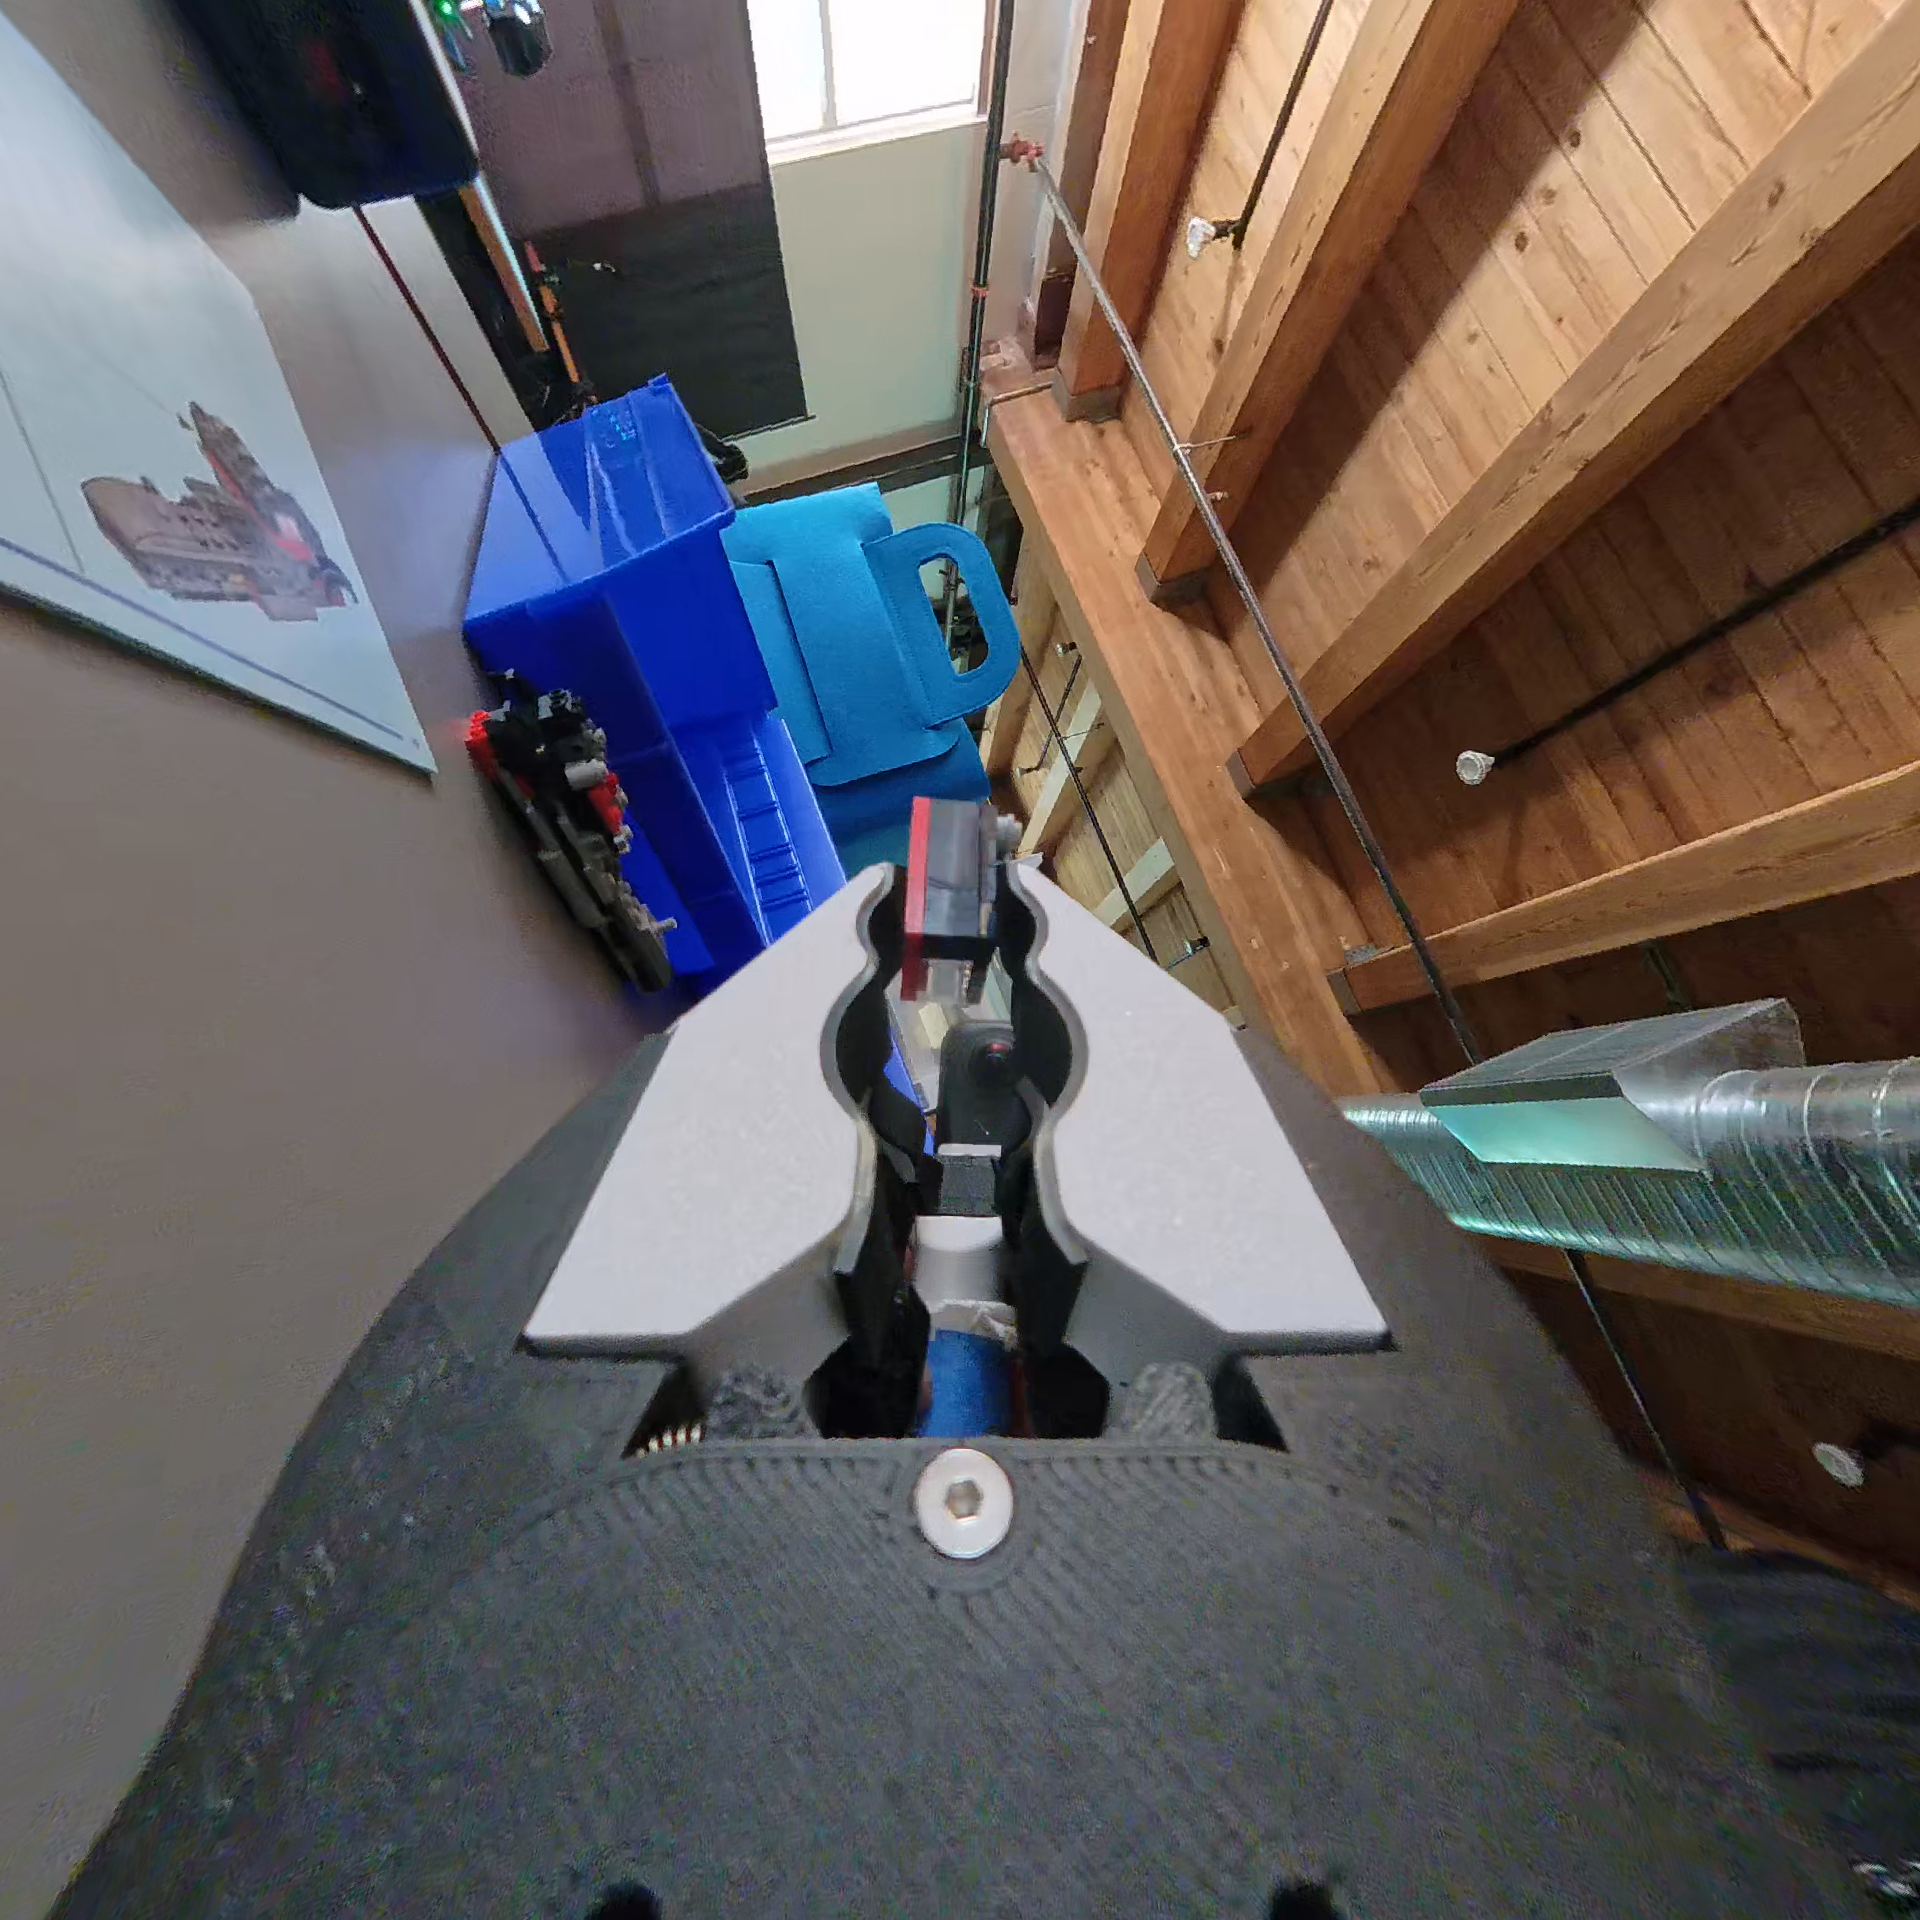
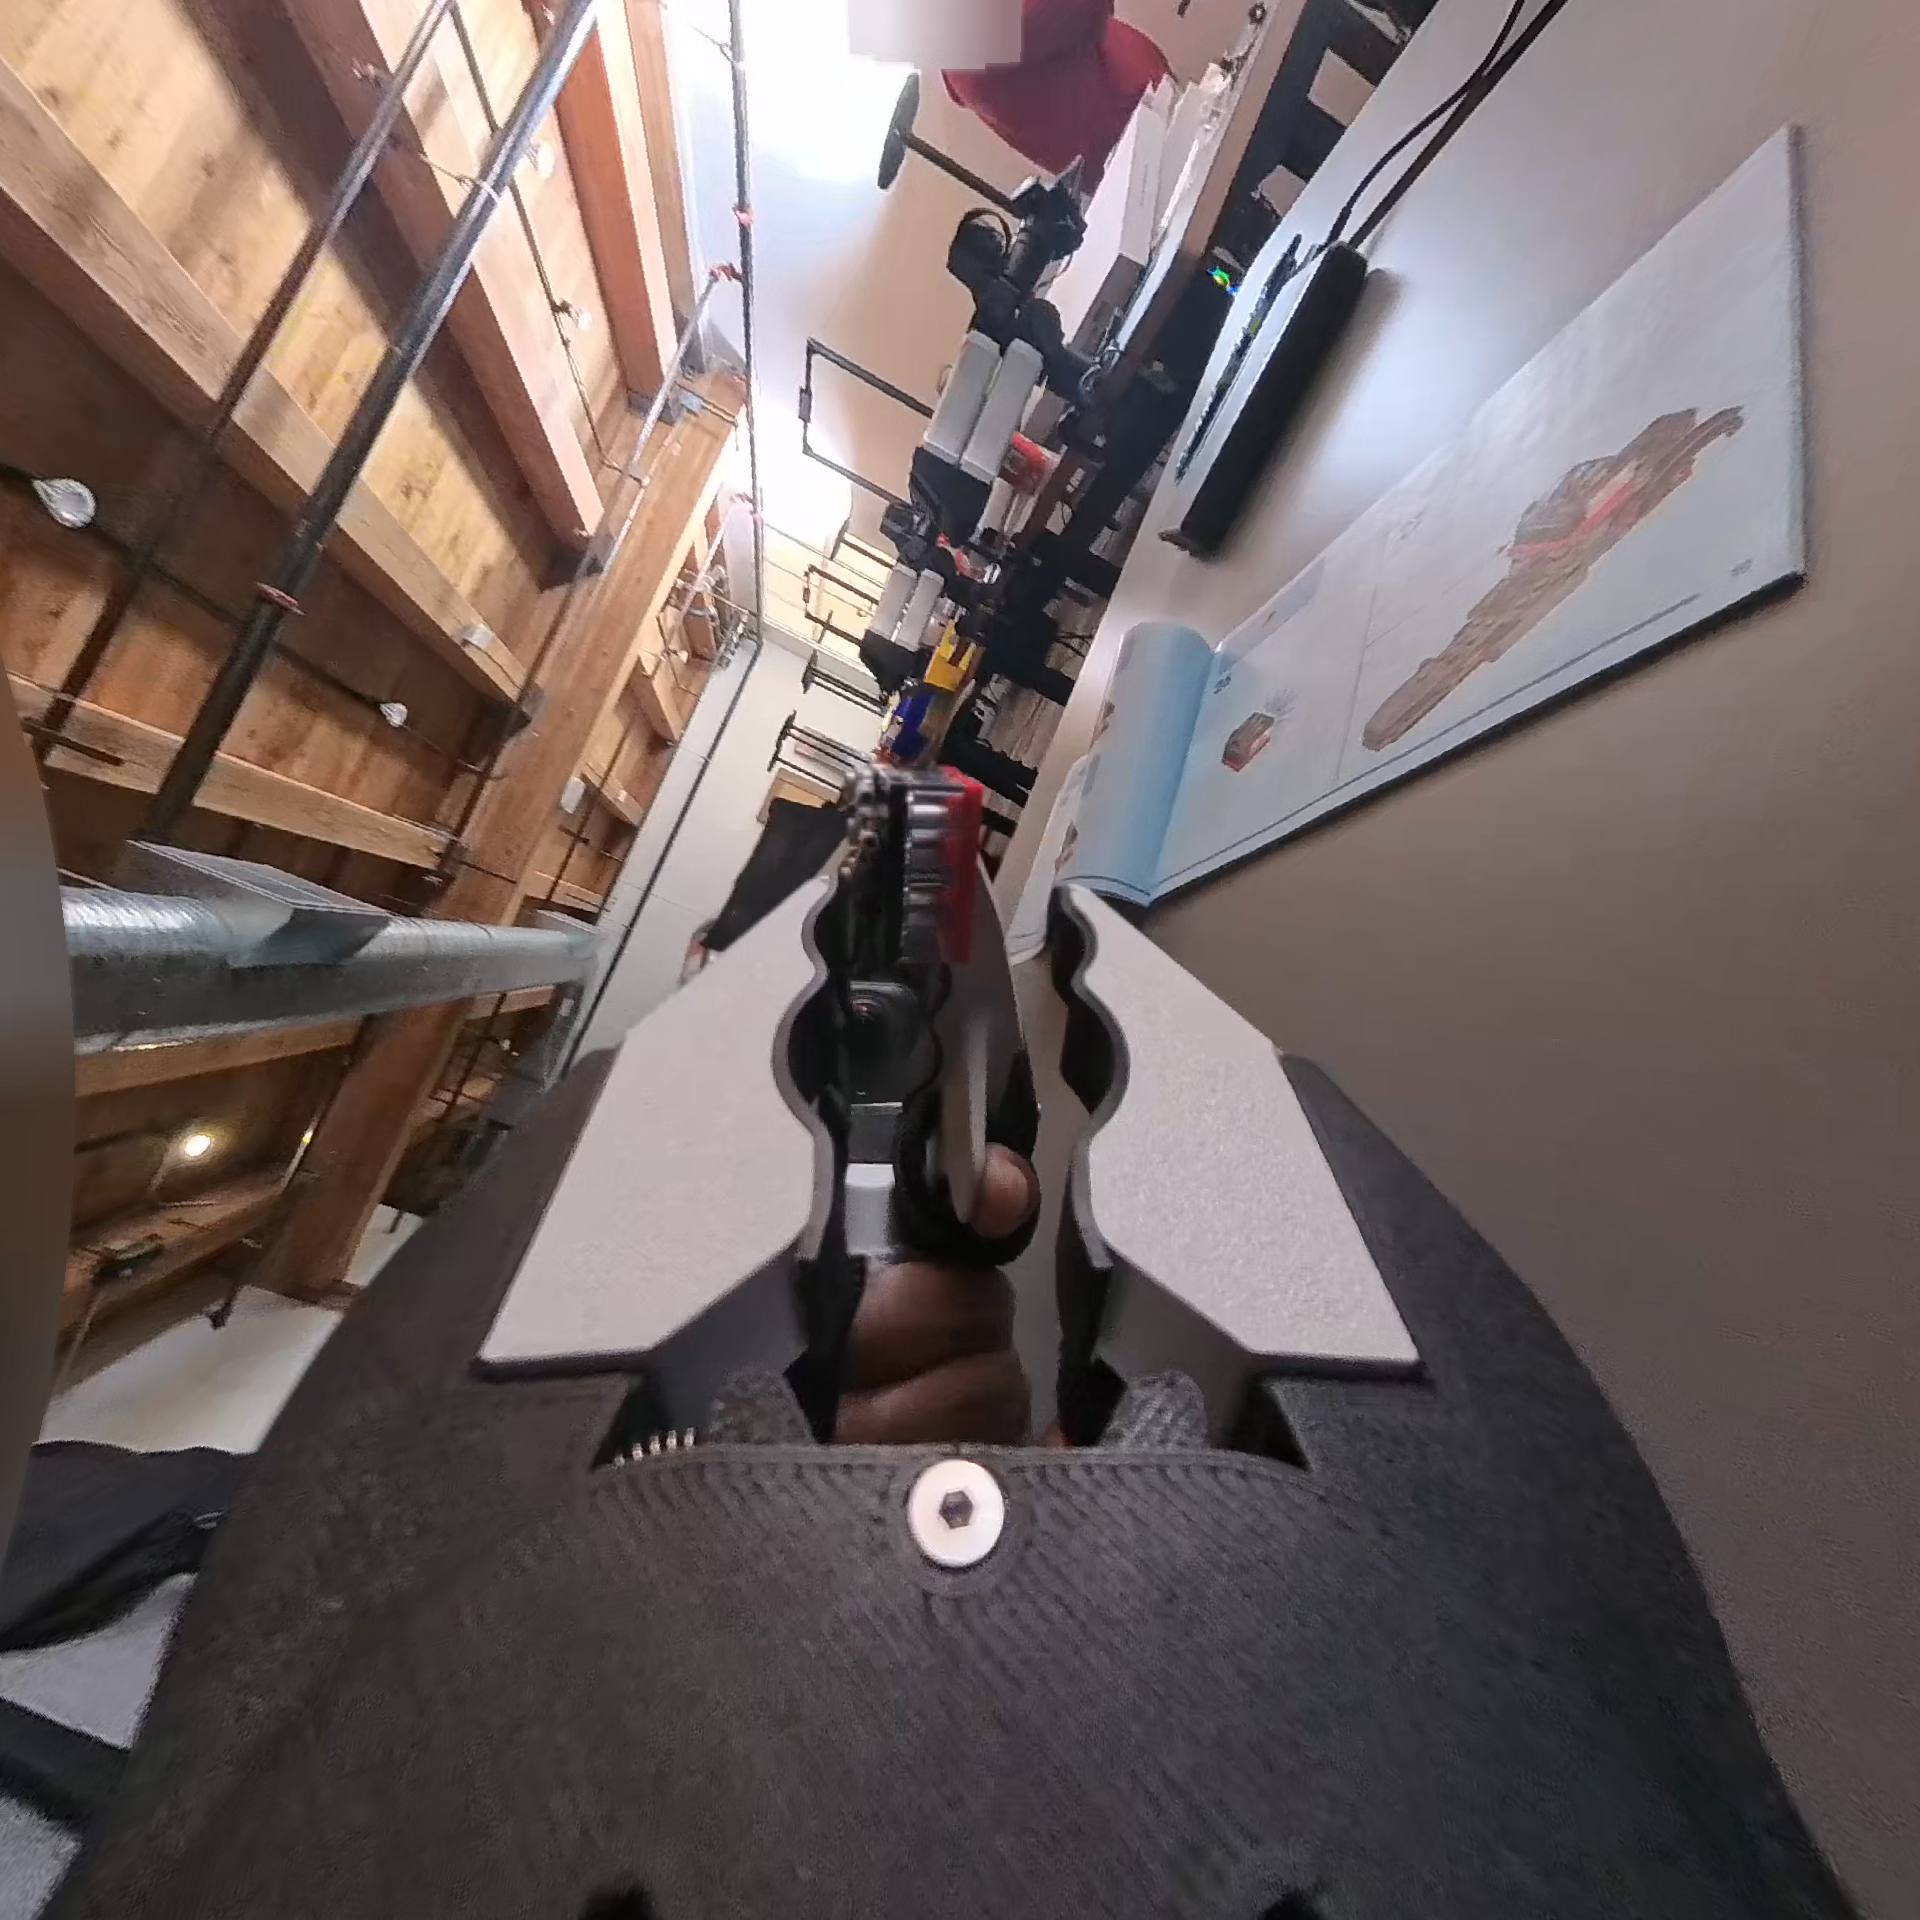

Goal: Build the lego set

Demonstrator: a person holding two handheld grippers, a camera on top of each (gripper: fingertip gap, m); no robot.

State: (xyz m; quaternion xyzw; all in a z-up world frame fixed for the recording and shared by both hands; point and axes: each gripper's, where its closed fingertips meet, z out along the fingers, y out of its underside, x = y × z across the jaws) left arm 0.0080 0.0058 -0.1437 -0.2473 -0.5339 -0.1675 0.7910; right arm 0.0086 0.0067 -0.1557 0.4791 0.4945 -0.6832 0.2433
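My left gripper (image 1: 954, 883) is shut on a small lego sub-assembly (image 1: 948, 894) of red, dark blue and grey parts, held up off the table. In the right wrist view the same sub-assembly (image 2: 930, 862) shows its black and red side. My right gripper (image 2: 935, 904) faces the left one, open, its fingers on either side of the piece with a gap on the right. The left gripper's grey finger (image 2: 977, 1039) and a hand (image 2: 935, 1340) show between them. A partly built black and red lego model (image 1: 566, 821) lies on the brown table (image 1: 208, 1039).
An open instruction booklet (image 1: 208, 499) lies on the table; it also shows in the right wrist view (image 2: 1507, 582). Blue bins (image 1: 623, 582) and a light blue bag (image 1: 862, 634) stand behind the model. A black box (image 2: 1278, 395) lies beyond the booklet. The grippers are tip to tip, or close to it.
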